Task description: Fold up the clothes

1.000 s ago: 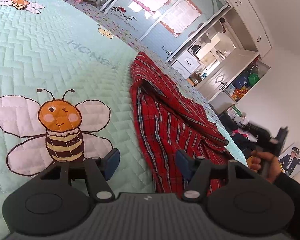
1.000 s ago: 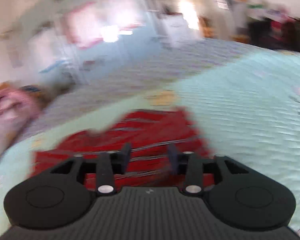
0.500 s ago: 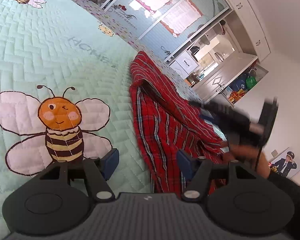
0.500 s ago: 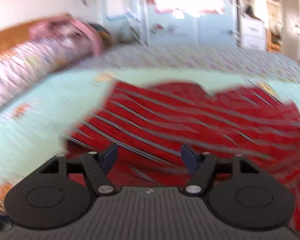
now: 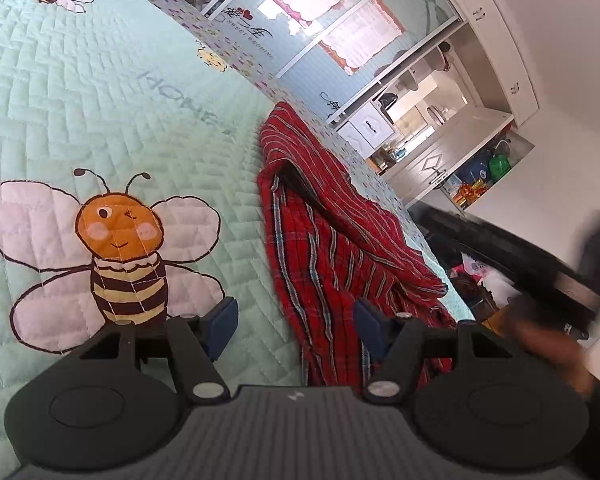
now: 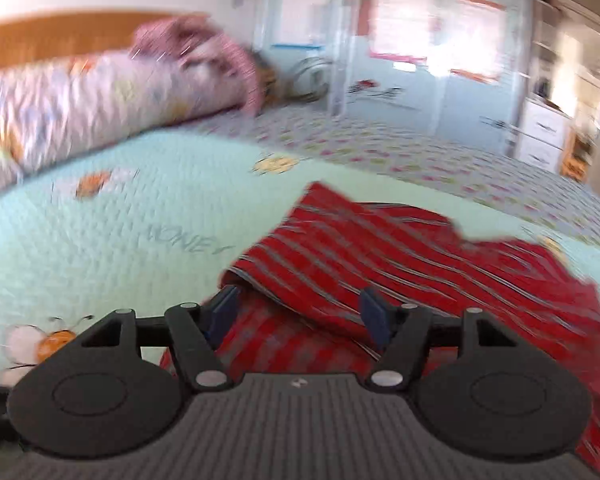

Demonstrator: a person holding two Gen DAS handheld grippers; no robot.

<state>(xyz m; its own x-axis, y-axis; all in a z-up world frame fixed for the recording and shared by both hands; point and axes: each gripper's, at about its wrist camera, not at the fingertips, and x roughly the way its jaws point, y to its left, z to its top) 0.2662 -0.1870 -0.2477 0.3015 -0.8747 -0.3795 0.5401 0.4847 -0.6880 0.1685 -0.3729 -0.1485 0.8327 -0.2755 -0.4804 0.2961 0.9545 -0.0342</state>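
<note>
A red plaid shirt [image 5: 332, 248] lies crumpled on the mint quilted bedspread [image 5: 100, 92], partly doubled over itself. The left hand-held gripper [image 5: 296, 320] hovers with its jaws wide and empty; the shirt's near edge sits ahead, just right of centre, and a printed bee [image 5: 116, 252] lies to its left. The right hand-held gripper [image 6: 300, 312], also spread wide and empty, hangs just before the shirt's folded flap [image 6: 380, 256]; the view is blurred. A rolled floral quilt [image 6: 100, 96] lies far ahead to its left.
</note>
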